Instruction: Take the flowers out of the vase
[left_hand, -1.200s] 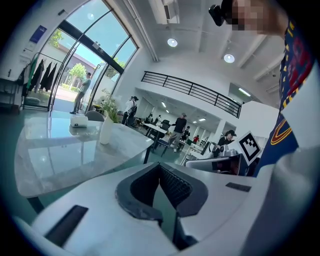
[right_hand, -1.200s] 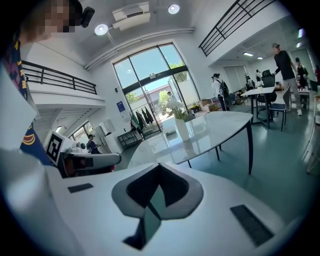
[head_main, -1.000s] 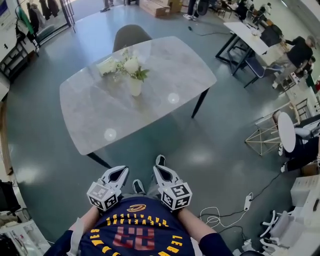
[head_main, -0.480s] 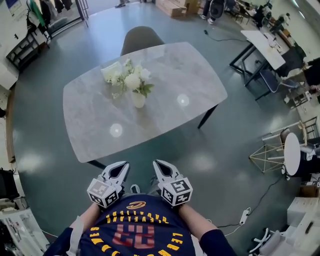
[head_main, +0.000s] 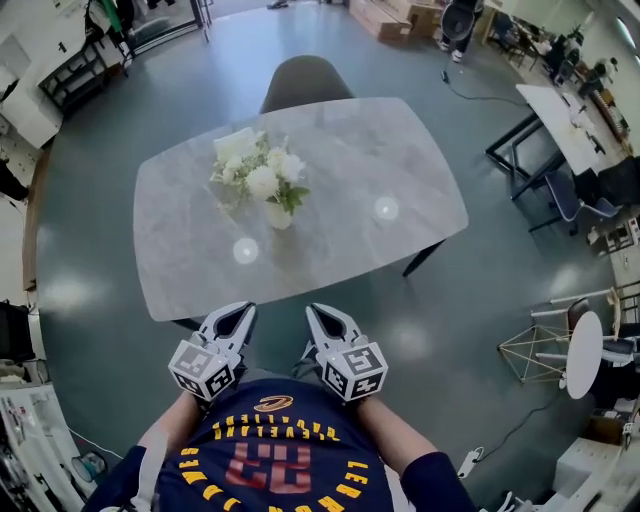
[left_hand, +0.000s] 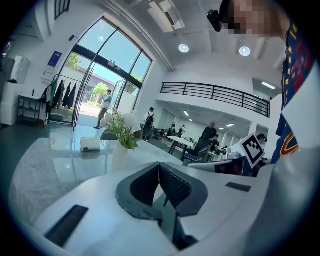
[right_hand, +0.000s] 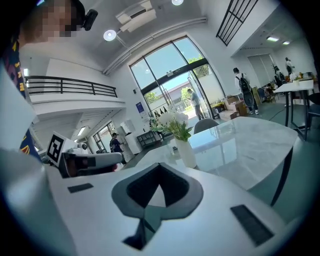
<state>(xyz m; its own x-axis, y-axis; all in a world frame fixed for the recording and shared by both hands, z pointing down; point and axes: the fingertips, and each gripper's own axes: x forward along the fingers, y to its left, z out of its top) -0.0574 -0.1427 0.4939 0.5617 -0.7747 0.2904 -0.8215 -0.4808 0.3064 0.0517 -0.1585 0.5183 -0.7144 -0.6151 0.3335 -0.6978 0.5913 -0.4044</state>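
Progress is standing at nil, judging from the head view. The flowers (head_main: 262, 172) are sitting upright in the vase (head_main: 278, 215) near the middle of the grey table (head_main: 390, 150). I am holding my left gripper (head_main: 241, 312) and right gripper (head_main: 316, 314) close to my chest, short of the table's near edge and well apart from the bunch. As I am judging it, the whole reach, grasp and lift is waiting to be done.

Looking through the left gripper view, my jaws are meeting at their tips and holding nothing. Beyond them the pale vase (left_hand: 120, 156) is standing on the glossy top, with green leaves spilling over its rim and white blooms above. A small white box (left_hand: 91, 144) is lying just beside it.

Looking through the right gripper view, these jaws are pressing tip to tip as well, gripping nothing. The plain white vase (right_hand: 188, 152) is showing past them, and the stems are rising straight out of its mouth into leaves and pale flower heads (right_hand: 172, 122).
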